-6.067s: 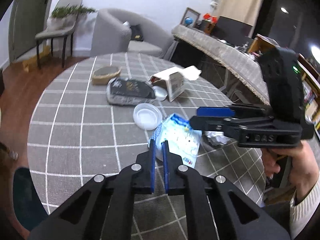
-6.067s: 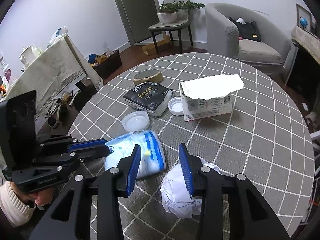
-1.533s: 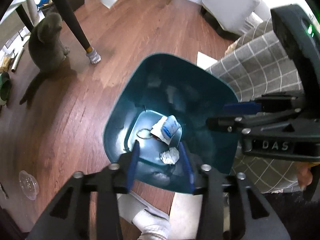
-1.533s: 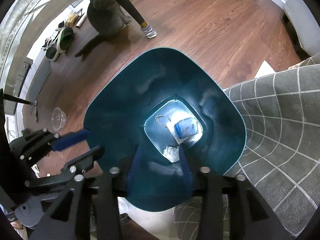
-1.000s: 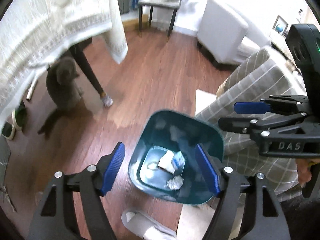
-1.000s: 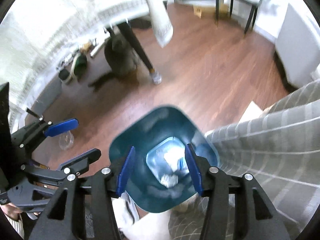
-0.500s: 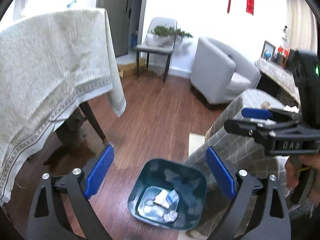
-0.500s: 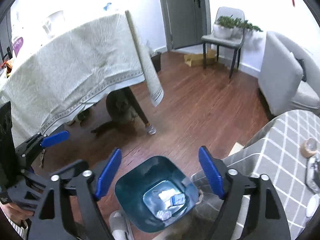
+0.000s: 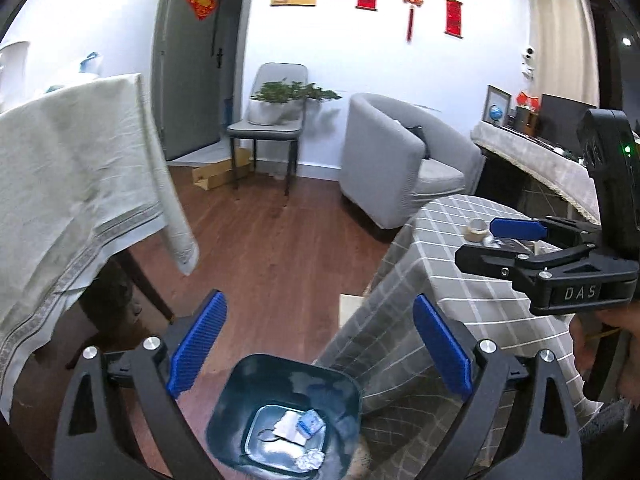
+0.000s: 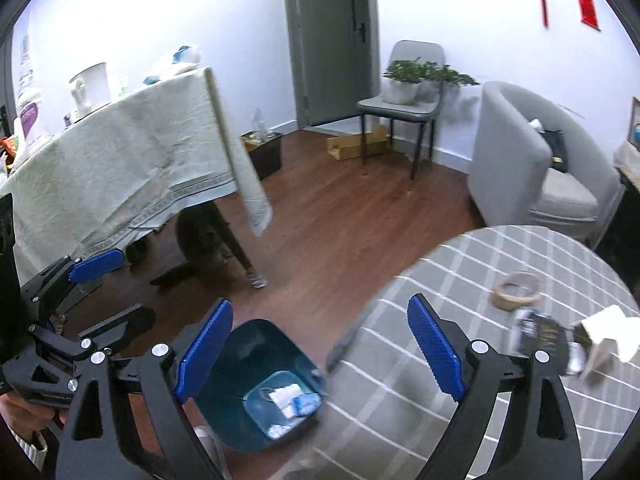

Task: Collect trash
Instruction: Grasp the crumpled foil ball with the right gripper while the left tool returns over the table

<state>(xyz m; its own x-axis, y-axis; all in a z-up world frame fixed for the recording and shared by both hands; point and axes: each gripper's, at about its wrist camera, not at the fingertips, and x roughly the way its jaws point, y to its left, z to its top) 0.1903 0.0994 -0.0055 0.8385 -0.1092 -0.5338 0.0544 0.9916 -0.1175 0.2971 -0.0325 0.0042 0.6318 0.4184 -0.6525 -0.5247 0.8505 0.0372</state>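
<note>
A dark teal trash bin [image 9: 280, 376] stands on the wood floor beside the round table; it also shows in the right wrist view [image 10: 224, 412]. Inside lie a blue-and-white wrapper [image 9: 310, 426], white paper [image 9: 289, 424] and a crumpled wad [image 9: 310, 460]. My left gripper [image 9: 318, 350] is open wide and empty, above the bin. My right gripper [image 10: 320, 356] is open wide and empty, over the table's edge. On the table [image 10: 460, 280] sit a tape roll [image 10: 516, 290], a black packet [image 10: 540, 338] and a torn white box [image 10: 604, 336].
A cloth-covered table [image 10: 120, 168] stands to the left, with a grey cat [image 10: 196, 240] under it. A grey armchair [image 9: 396, 168] and a chair holding a plant [image 9: 276, 120] stand at the back. A slipper [image 10: 204, 444] lies by the bin.
Both grippers have risen and tilted up from the bin, so the room and table show. Both jaws have opened wider. The trash lies in the bin.
</note>
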